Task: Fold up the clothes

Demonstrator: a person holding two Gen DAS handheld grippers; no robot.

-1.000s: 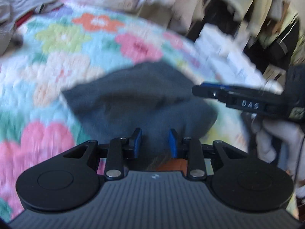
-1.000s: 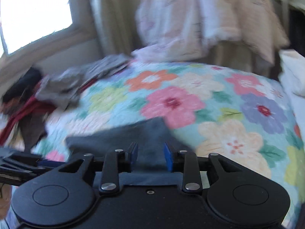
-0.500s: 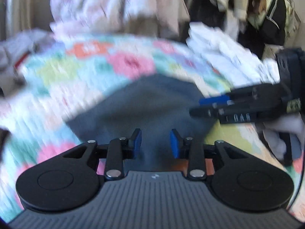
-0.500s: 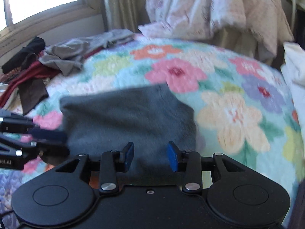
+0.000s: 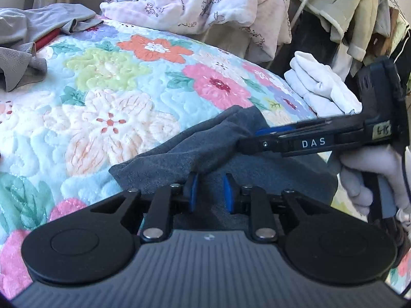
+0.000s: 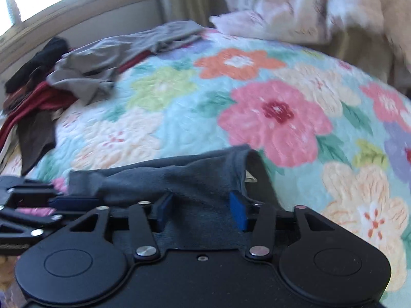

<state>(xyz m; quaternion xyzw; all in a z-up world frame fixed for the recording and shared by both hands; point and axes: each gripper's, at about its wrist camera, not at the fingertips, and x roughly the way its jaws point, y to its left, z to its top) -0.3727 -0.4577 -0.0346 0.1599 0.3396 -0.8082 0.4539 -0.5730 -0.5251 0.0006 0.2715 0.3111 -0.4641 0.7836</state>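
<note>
A dark grey-blue garment point(image 5: 159, 159) lies on the flowered quilt point(image 5: 108, 77) at the near edge of the bed, bunched into a raised ridge. My left gripper point(image 5: 208, 192) is open, its blue pads resting over the garment's near part. My right gripper point(image 6: 200, 210) is open wide, with the garment point(image 6: 195, 174) humped up between its pads. In the left wrist view the right gripper point(image 5: 246, 141) comes in from the right, its tips at the top of the ridge. The left gripper point(image 6: 77, 202) touches the garment's left corner. A curled edge shows a small label point(image 6: 250, 178).
A heap of grey, red and black clothes point(image 6: 84, 69) lies at the bed's far left. Folded white clothes point(image 5: 321, 89) sit at the right edge. Pale flowered bedding point(image 5: 192, 0) is piled at the back. More garments point(image 5: 359, 12) hang at the right. A gloved hand point(image 5: 359, 169) holds the right gripper.
The garment lay flat before and is now bunched into a ridge. Both grippers have come down closer to it. The right gripper's pads stand wider apart.
</note>
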